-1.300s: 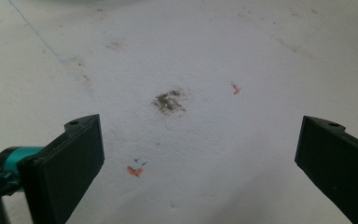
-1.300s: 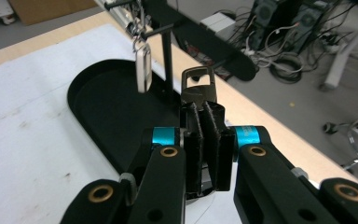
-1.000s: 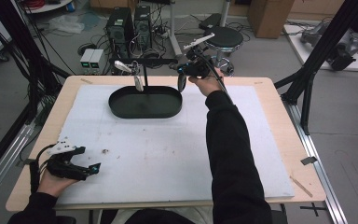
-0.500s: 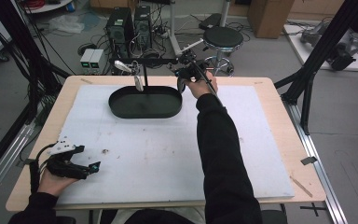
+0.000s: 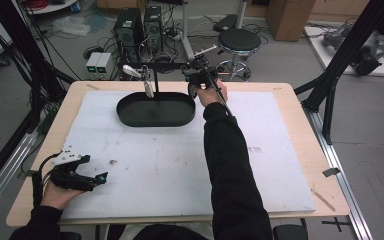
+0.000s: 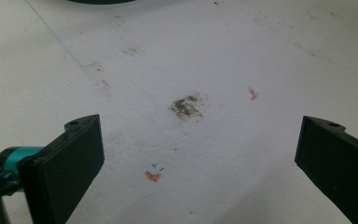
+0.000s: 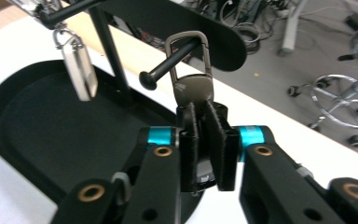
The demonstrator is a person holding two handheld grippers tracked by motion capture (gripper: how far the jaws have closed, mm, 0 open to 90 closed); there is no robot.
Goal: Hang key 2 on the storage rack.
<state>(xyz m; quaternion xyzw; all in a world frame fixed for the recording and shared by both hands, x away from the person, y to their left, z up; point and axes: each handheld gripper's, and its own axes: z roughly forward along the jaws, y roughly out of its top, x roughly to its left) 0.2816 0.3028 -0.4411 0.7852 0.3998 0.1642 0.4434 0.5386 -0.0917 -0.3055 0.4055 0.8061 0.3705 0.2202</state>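
- Left gripper (image 5: 99, 178): one, at the near left corner of the table (image 5: 290, 150), held low in the person's left hand (image 5: 55, 192); jaws spread wide, nothing between them, over stained white covering.
- Right gripper (image 7: 200, 140): one, at the far edge, right arm stretched fully forward; jaws pinched tight on the key fob (image 7: 195, 91).
- Key fob: one, dark, its carabiner looped over the peg (image 7: 168, 60) of the rack (image 5: 156, 80).
- Silver tag (image 7: 80, 70): one, hanging from the other peg.
- Black oval tray (image 5: 130, 107): one, beneath the rack.
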